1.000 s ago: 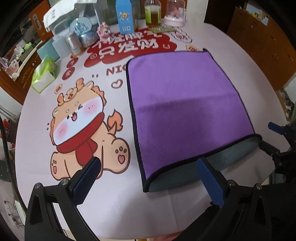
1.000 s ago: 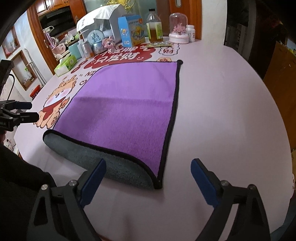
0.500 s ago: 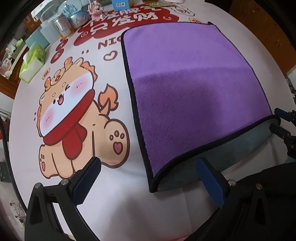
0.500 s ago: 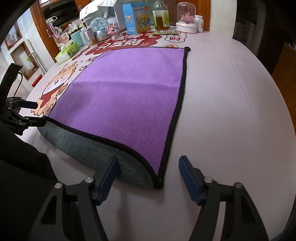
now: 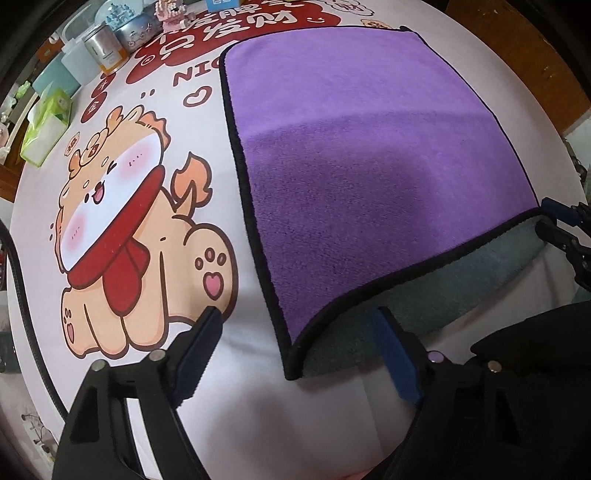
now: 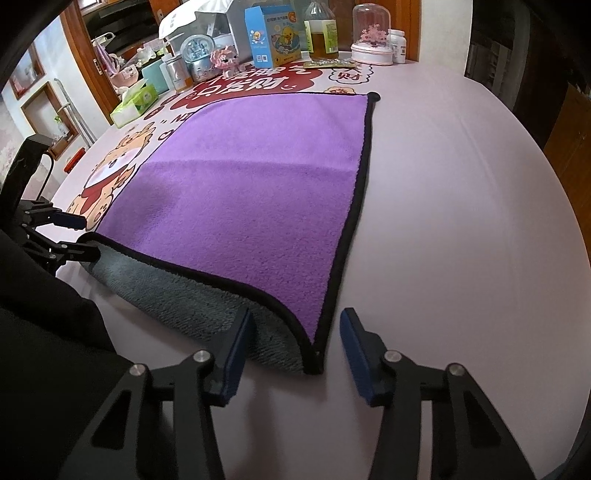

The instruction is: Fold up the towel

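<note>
A purple towel (image 5: 369,155) with black trim and a grey underside lies folded in half on the table; it also shows in the right wrist view (image 6: 251,192). Its fold runs along the near side, where the grey layer bulges out. My left gripper (image 5: 299,350) is open, its fingers on either side of the near left corner. My right gripper (image 6: 295,347) is open, its fingers on either side of the near right corner. Each gripper shows at the edge of the other's view.
The round table has a pink cover (image 6: 461,221) with a cartoon dog print (image 5: 133,236). At the far edge stand a tissue box (image 6: 135,103), tins, a blue carton (image 6: 273,37), a bottle (image 6: 323,31) and a glass dome (image 6: 371,35).
Both grippers have moved forward and down to the towel's near corners. The right gripper's jaws have narrowed but stay open. The towel has not moved.
</note>
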Motion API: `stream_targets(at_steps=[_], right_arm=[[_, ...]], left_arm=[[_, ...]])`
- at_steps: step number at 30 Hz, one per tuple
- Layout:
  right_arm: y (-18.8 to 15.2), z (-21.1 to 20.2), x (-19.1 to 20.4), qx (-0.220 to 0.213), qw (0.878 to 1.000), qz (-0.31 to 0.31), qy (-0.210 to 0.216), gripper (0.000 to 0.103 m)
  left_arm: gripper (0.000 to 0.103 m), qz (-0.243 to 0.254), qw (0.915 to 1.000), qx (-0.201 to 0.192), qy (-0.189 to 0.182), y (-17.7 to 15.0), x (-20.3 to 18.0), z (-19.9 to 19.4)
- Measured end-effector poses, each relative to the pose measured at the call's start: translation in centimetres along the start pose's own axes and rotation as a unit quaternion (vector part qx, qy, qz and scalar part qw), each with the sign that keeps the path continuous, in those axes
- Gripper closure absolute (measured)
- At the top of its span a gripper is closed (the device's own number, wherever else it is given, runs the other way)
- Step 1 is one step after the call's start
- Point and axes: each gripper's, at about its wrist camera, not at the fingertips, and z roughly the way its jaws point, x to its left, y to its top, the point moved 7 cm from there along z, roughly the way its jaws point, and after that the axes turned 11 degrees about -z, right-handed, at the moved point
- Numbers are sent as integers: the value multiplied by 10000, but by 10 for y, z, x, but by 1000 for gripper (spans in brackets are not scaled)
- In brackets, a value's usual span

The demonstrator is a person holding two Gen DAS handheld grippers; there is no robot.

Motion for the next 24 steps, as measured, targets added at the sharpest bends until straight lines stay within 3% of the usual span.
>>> stream_targets(at_steps=[12, 24], right_arm=[[2, -3, 5, -3, 10000, -66, 50, 72], [1, -7, 9, -44, 9999, -109, 104, 83]], left_arm=[[53, 162, 9997, -47, -174, -4, -21, -3], [88, 257, 9992, -91, -291, -6, -37, -5]])
